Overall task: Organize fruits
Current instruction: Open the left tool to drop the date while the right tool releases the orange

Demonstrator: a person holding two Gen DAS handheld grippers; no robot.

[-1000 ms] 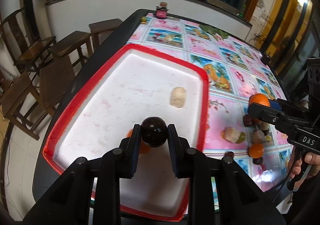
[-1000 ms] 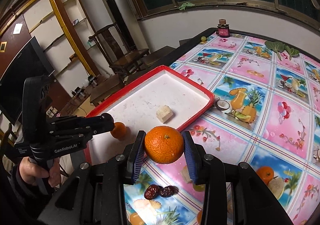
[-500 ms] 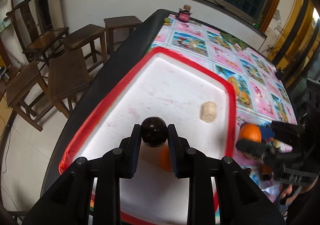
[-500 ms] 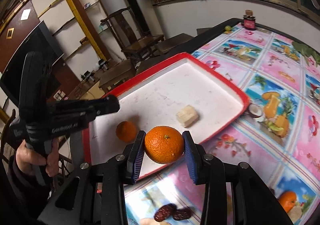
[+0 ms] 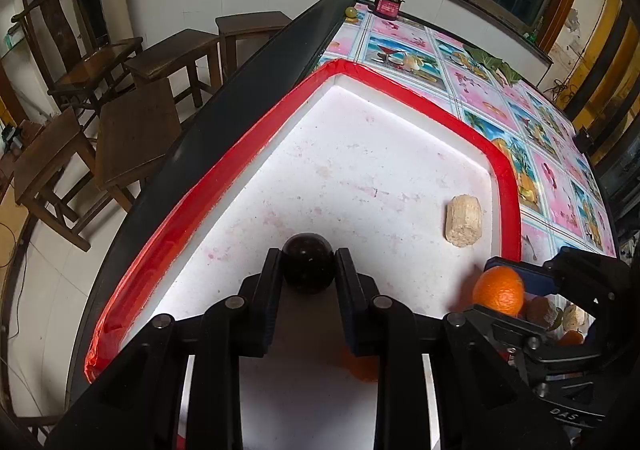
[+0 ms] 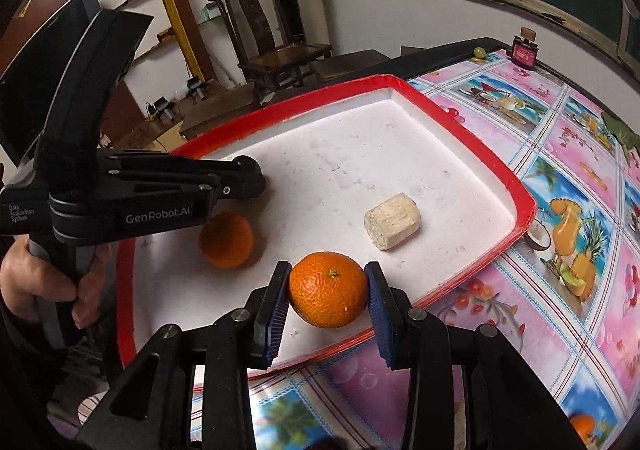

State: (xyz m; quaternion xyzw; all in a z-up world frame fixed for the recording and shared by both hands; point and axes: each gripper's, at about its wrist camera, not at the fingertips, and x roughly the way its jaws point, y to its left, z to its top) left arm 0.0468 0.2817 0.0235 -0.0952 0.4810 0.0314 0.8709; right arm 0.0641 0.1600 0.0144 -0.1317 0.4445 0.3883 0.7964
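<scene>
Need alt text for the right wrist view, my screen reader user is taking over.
The right claw grips an orange over the near edge of a red-rimmed white tray. In the tray lie a second orange and a pale chunk; the hand-held left claw reaches in from the left.

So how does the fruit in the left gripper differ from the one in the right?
The dark round fruit in the left gripper is near-black, glossy and smaller; the orange in the right gripper is bright, dimpled and larger, spreading its jaws wider. Both are round, clamped, and above the red-rimmed tray.
</scene>
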